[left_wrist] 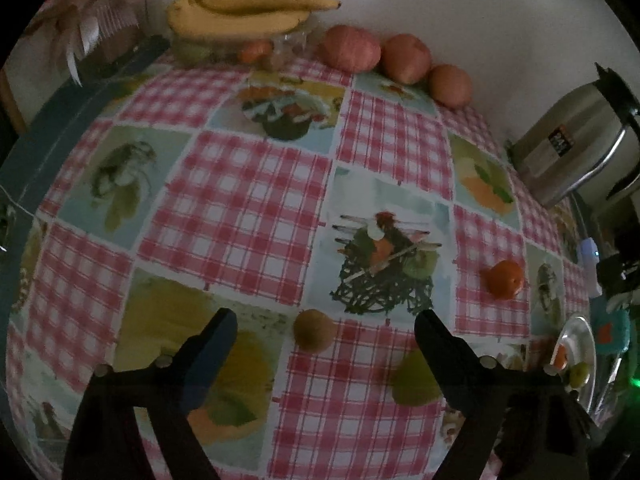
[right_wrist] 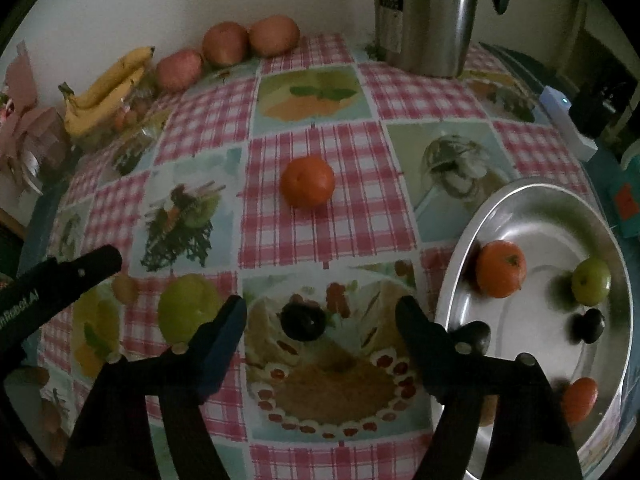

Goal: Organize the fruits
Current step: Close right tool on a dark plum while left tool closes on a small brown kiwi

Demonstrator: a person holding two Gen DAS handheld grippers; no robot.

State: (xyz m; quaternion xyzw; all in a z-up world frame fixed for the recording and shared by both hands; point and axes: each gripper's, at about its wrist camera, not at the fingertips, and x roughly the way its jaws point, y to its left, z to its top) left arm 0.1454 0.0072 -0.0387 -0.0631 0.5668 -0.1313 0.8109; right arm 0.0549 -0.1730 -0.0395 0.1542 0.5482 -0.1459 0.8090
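In the left wrist view my left gripper (left_wrist: 326,320) is open above the tablecloth, with a small brown kiwi (left_wrist: 314,329) between its fingers. A green fruit (left_wrist: 416,380) lies by its right finger and an orange tangerine (left_wrist: 503,278) farther right. In the right wrist view my right gripper (right_wrist: 320,308) is open over a dark plum (right_wrist: 302,321). The green fruit (right_wrist: 188,306) lies left of it, the tangerine (right_wrist: 307,181) ahead. A steel bowl (right_wrist: 480,216) at right holds tangerines (right_wrist: 501,268), a green fruit (right_wrist: 591,281) and dark fruits (right_wrist: 588,325).
Bananas (left_wrist: 244,8) and three apples (left_wrist: 406,58) line the wall at the table's back. A steel thermos jug (right_wrist: 426,16) stands at the back right. A white device (right_wrist: 566,120) lies beyond the bowl. The left gripper's finger (right_wrist: 60,276) shows at the right view's left edge.
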